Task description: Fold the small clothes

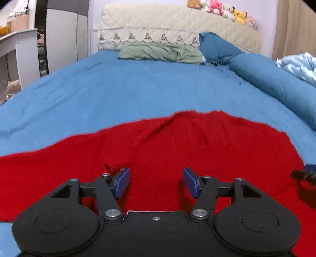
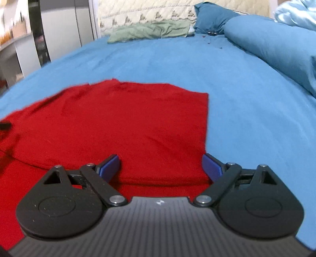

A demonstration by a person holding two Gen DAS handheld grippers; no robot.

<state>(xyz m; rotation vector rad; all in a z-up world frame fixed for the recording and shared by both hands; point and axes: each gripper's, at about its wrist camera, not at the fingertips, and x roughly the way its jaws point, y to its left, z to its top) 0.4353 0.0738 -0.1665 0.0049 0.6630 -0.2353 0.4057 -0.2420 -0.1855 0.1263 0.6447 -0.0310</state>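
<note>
Red garment [image 1: 177, 150], judged soft and limp, is best pinched at an edge while both left gripper [image 1: 156, 182] and right gripper [image 2: 161, 166] are held open and empty above it.

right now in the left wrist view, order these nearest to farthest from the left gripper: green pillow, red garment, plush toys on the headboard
1. red garment, directly under and ahead of the open left gripper
2. green pillow, at the head of the blue bed, center
3. plush toys, top right on the headboard, behind the pillow
</note>
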